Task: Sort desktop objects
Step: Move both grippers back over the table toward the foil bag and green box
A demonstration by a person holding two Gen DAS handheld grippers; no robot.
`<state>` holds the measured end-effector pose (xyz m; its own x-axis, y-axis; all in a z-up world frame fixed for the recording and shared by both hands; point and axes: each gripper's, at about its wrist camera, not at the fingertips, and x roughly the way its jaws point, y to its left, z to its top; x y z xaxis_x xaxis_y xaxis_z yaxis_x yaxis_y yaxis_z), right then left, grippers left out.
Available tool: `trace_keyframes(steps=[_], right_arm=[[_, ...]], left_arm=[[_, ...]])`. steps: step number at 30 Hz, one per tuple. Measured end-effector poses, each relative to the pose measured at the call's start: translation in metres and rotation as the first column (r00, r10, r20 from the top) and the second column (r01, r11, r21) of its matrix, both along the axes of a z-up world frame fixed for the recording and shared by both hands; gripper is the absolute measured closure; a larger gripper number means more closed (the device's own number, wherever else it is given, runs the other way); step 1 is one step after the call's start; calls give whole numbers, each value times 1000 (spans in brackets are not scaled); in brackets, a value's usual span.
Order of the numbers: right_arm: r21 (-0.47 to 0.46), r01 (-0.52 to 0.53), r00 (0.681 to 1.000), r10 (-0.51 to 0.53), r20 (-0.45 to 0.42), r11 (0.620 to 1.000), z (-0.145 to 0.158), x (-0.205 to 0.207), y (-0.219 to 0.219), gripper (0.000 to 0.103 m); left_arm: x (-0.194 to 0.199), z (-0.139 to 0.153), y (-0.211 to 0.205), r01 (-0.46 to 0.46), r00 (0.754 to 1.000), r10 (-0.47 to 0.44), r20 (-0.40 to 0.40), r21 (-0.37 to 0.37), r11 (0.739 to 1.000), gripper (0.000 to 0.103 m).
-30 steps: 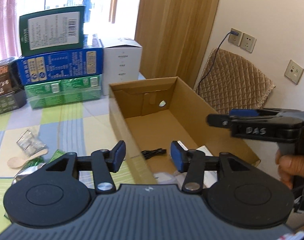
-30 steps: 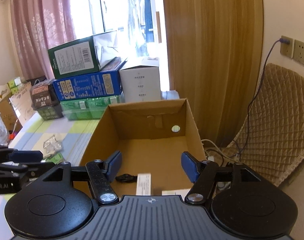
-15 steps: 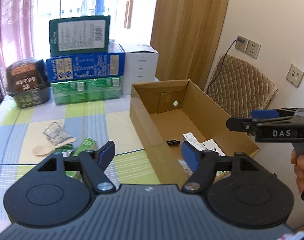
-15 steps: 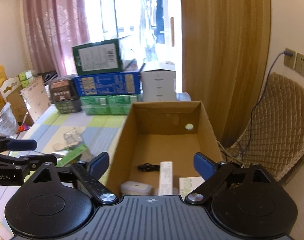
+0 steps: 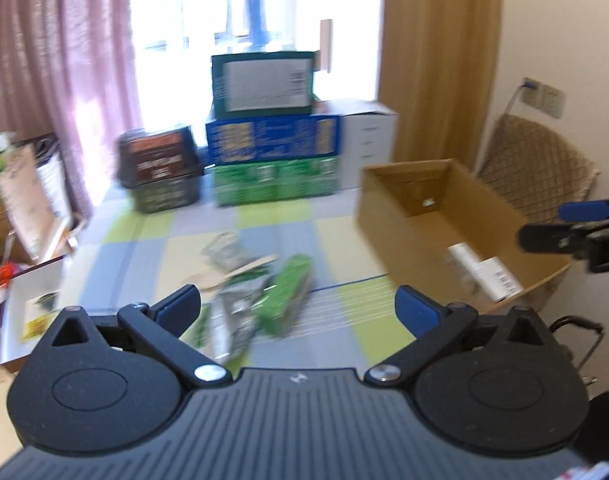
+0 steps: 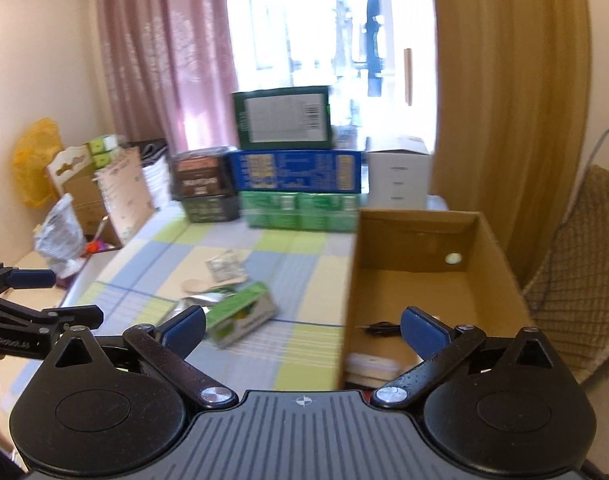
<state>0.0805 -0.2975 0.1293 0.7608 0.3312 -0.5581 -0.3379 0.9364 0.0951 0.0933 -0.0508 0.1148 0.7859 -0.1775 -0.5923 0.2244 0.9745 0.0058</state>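
An open cardboard box [image 5: 388,216] [image 6: 500,264] stands on the right of the checked table. It holds a black cable [image 6: 378,326], white boxes [image 5: 486,272] and a flat white case [image 6: 370,364]. Loose on the table lie a green carton [image 5: 290,288] [image 6: 240,314], silver-green packets [image 5: 234,322], a wooden spoon [image 5: 232,272] [image 6: 202,285] and a clear sachet [image 5: 224,248] [image 6: 224,266]. My left gripper [image 5: 298,312] is open and empty above the loose items. My right gripper [image 6: 302,330] is open and empty, over the box's left wall.
Stacked green and blue boxes [image 5: 272,160] [image 6: 296,176], a dark basket [image 5: 160,176] and a white box [image 5: 368,144] line the table's far edge. Cartons and bags [image 6: 76,200] crowd the left. A quilted chair [image 5: 540,168] stands right of the box.
Both grippers have pulled back from the box and swung left toward the loose items. Both pairs of jaws have opened wider.
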Motion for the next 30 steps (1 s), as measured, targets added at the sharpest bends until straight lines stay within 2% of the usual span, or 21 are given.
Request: trace_keyframes(steps=[7, 13, 22, 30], right_arm=[[13, -66, 997, 66, -33, 998, -16, -7, 41, 2], [-6, -101, 993, 100, -64, 995, -36, -7, 69, 2], [-14, -104, 983, 101, -151, 994, -78, 31, 101, 2], [13, -75, 969, 76, -236, 997, -110, 90, 119, 2]], left_arm=[[-15, -14, 68, -98, 994, 99, -38, 43, 994, 1], [-16, -29, 102, -134, 988, 137, -74, 41, 990, 1], [18, -65, 112, -82, 987, 84, -137, 24, 996, 1], [73, -100, 102, 43, 980, -30, -198, 61, 997, 1]])
